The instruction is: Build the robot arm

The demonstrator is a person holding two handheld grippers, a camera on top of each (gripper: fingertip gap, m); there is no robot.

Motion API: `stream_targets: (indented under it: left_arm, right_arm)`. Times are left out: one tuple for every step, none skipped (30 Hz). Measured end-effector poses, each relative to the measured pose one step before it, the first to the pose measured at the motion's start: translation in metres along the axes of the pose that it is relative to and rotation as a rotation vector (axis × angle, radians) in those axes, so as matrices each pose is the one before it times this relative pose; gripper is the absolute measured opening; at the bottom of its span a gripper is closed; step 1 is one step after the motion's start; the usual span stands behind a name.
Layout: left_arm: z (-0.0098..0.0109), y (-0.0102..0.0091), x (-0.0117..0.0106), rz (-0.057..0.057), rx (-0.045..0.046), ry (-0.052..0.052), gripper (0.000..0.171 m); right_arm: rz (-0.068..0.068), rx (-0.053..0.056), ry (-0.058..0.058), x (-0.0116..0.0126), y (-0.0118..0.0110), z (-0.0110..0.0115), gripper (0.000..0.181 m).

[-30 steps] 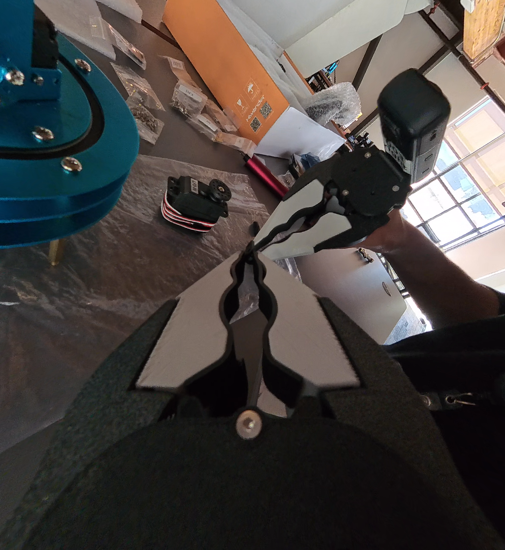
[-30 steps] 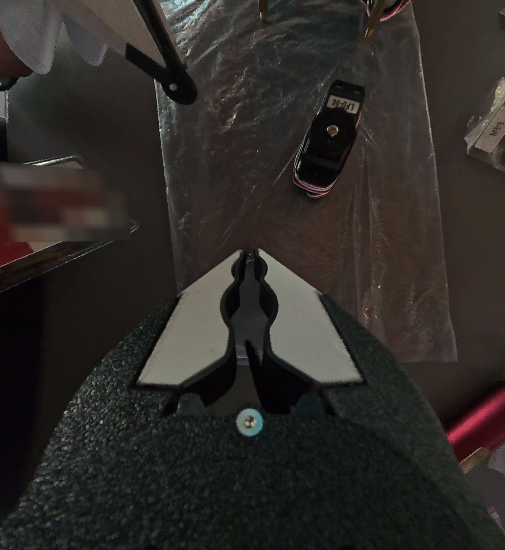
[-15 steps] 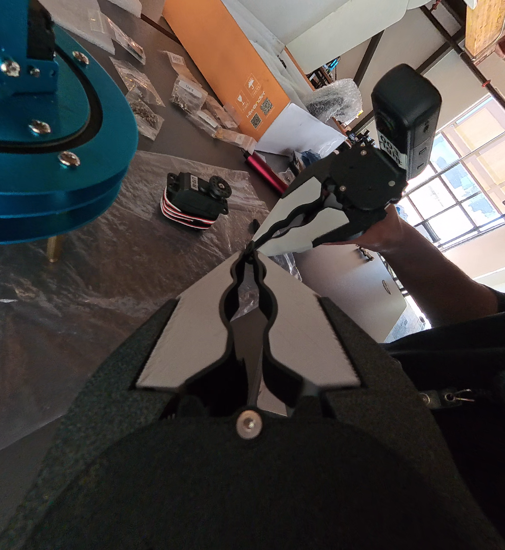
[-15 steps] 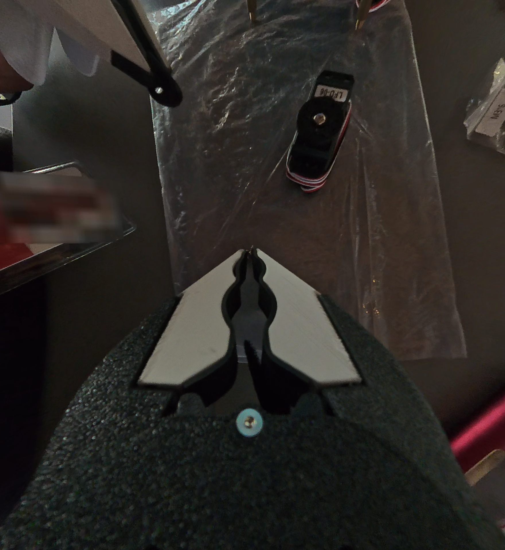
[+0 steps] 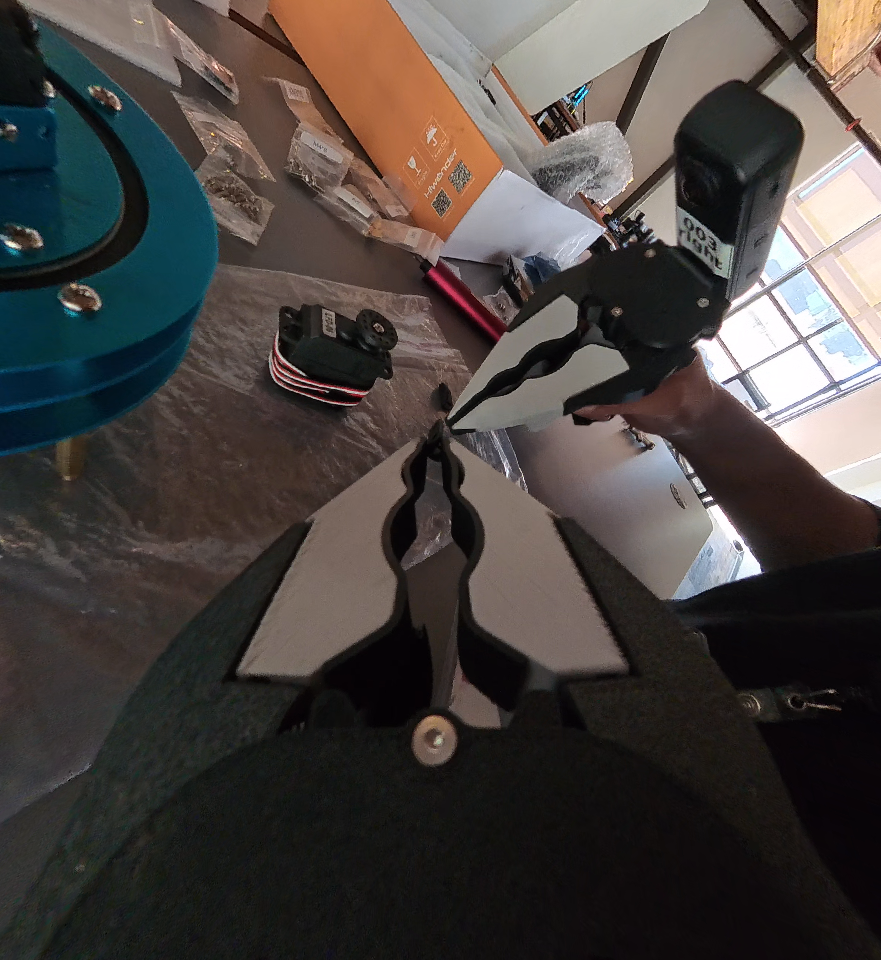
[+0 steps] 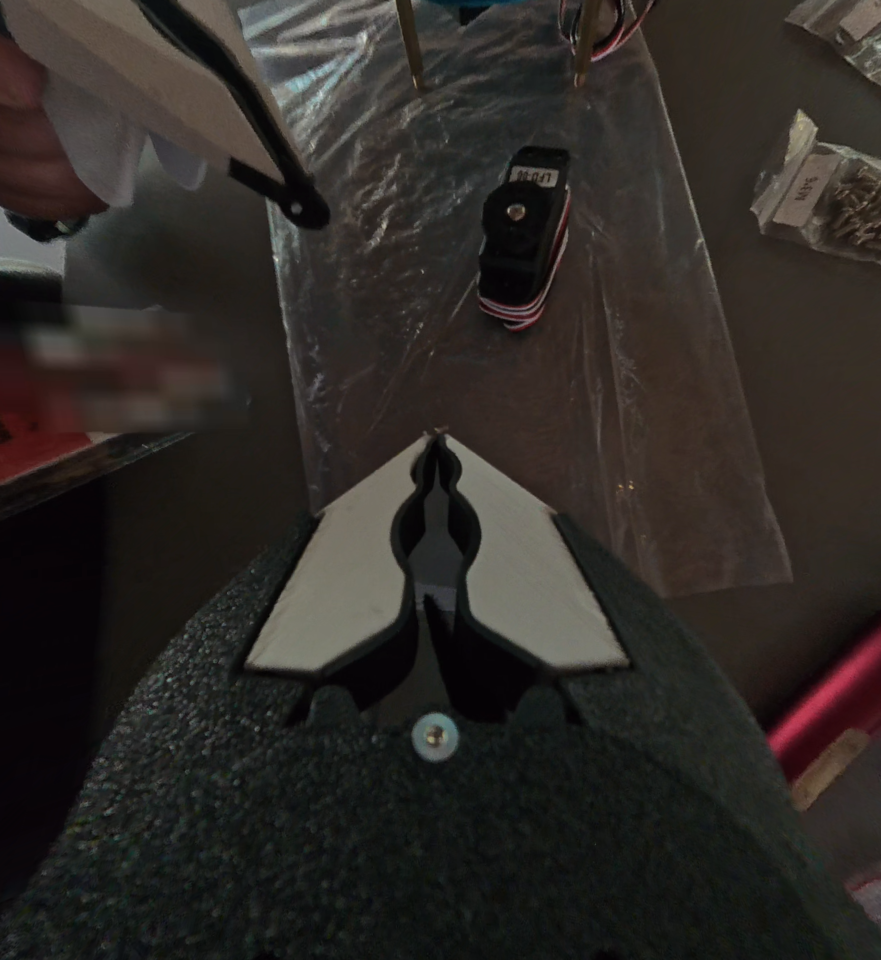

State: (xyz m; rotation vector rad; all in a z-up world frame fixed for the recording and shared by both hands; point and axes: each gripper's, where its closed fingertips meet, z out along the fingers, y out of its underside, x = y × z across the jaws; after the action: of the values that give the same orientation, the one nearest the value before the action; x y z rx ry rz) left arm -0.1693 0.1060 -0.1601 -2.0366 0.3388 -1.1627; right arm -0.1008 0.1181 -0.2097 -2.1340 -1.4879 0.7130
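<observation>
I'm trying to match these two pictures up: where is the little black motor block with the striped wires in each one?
Left wrist view: the black motor block lies left of centre, above the middle, on the clear plastic sheet.
Right wrist view: upper middle, right of centre.
Shared landmark: the red tube, at the lower right edge in the right view.

Black pebbled-plastic left gripper (image 5: 437,439) and right gripper (image 6: 437,435): white-faced pointed fingers, silver centre screw; dark sleeve (image 5: 817,608).
</observation>
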Motion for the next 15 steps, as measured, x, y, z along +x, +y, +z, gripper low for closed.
stream_targets:
  left_arm:
    - [0.00037, -0.00024, 0.00013, 0.0002, -0.00049, 0.0010, 0.004]
    - [0.00018, -0.00031, 0.00030, -0.0001, -0.00058, 0.0012, 0.004]
    - [0.00015, -0.00014, 0.00042, 0.0010, -0.00073, 0.0014, 0.004]
    - [0.00011, -0.00003, 0.00041, 0.0021, -0.00148, 0.0006, 0.004]
    - [0.00004, 0.00010, 0.00027, 0.0026, -0.00240, -0.0001, 0.004]
    - [0.00003, 0.00019, 0.00007, 0.0021, -0.00161, -0.0009, 0.004]
    - [-0.00004, 0.00022, 0.00001, 0.0005, -0.00102, -0.0005, 0.004]
    - [-0.00012, 0.00005, 0.00002, -0.0008, -0.00046, 0.0001, 0.004]
    - [-0.00020, 0.00016, 0.00000, -0.0012, -0.00029, 0.0002, 0.004]
    - [-0.00041, 0.00007, 0.00002, -0.0003, 0.00021, -0.0005, 0.004]
    - [-0.00033, 0.00006, -0.00018, 0.0003, 0.00079, -0.0011, 0.004]
    - [-0.00027, 0.00024, 0.00001, -0.0008, 0.00012, -0.0003, 0.004]
    - [-0.00017, 0.00005, -0.00012, -0.0019, 0.00087, -0.0001, 0.004]
    - [-0.00008, 0.00018, 0.00001, -0.0019, 0.00059, 0.0009, 0.004]
    - [-0.00011, 0.00026, 0.00010, -0.0011, 0.00006, 0.0007, 0.004]
  right_arm:
    - [-0.0358, -0.0141, 0.0340, 0.00272, 0.00199, -0.00017, 0.000]
    - [-0.0322, -0.0015, 0.0188, 0.00016, -0.00015, 0.00011, 0.000]
    - [-0.0170, 0.0030, 0.0017, -0.00168, -0.00137, 0.00048, 0.003]
    - [-0.0035, -0.0016, -0.0077, -0.00211, -0.00102, 0.00110, 0.004]
    - [-0.0017, -0.0105, -0.0180, -0.00325, 0.00032, 0.00174, 0.004]
    - [-0.0046, -0.0137, -0.0071, -0.00165, 0.00102, 0.00196, 0.005]
    - [-0.0082, -0.0088, 0.0050, 0.00004, 0.00061, 0.00160, 0.005]
    - [-0.0086, -0.0055, 0.0047, -0.00016, 0.00013, 0.00145, 0.004]
    - [-0.0049, -0.0114, -0.0047, -0.00126, 0.00091, 0.00150, 0.004]
    - [-0.0007, -0.0147, 0.0072, 0.00070, 0.00135, 0.00169, 0.004]
    - [-0.0043, -0.0041, 0.0096, 0.00112, 0.00002, 0.00085, 0.003]
    - [-0.0028, 0.0022, 0.0058, 0.00045, -0.00090, 0.00034, 0.005]
    - [-0.0001, -0.0042, 0.0014, 0.00038, -0.00007, 0.00063, 0.005]
    - [0.0047, -0.0037, -0.0035, 0.00015, -0.00007, 0.00020, 0.005]
    - [0.0024, -0.0057, -0.0042, -0.00002, 0.00006, -0.00008, 0.005]
